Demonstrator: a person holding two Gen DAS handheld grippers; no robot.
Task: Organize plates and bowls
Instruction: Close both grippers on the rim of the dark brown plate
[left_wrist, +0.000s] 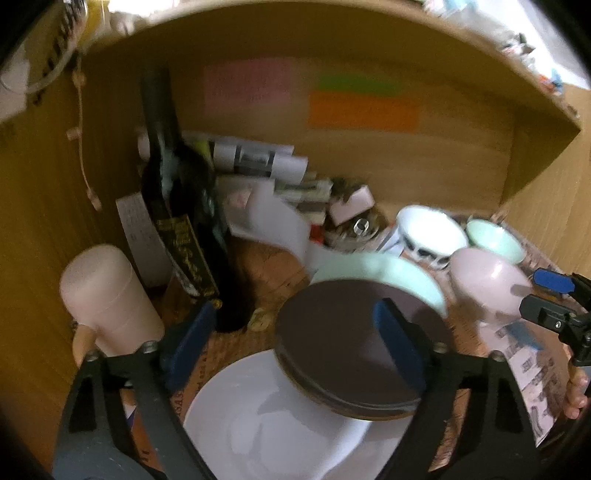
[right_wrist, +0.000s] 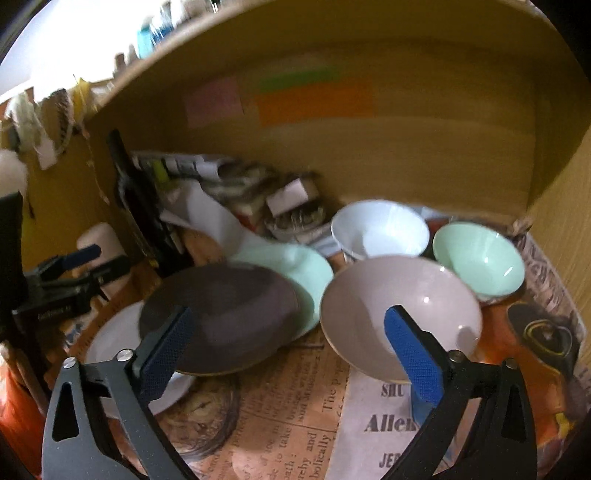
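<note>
My left gripper (left_wrist: 295, 339) is open above a dark brown plate (left_wrist: 354, 343) that overlaps a white plate (left_wrist: 266, 417) and a mint plate (left_wrist: 388, 269); its right finger is over the brown plate. My right gripper (right_wrist: 291, 354) is open, its right finger in front of a pale pink bowl (right_wrist: 399, 314). Behind it stand a white bowl (right_wrist: 380, 229) and a mint bowl (right_wrist: 480, 258). The brown plate (right_wrist: 221, 317), white plate (right_wrist: 114, 339) and mint plate (right_wrist: 303, 273) lie left of the pink bowl. The pink bowl (left_wrist: 487, 284) and right gripper (left_wrist: 554, 299) show at the right of the left wrist view.
Everything sits on newspaper (right_wrist: 280, 413) inside a wooden cabinet shelf (right_wrist: 369, 155). A dark bottle (left_wrist: 181, 225) and a pink cylinder container (left_wrist: 107, 295) stand at the left. Papers and small boxes (left_wrist: 280, 184) pile at the back.
</note>
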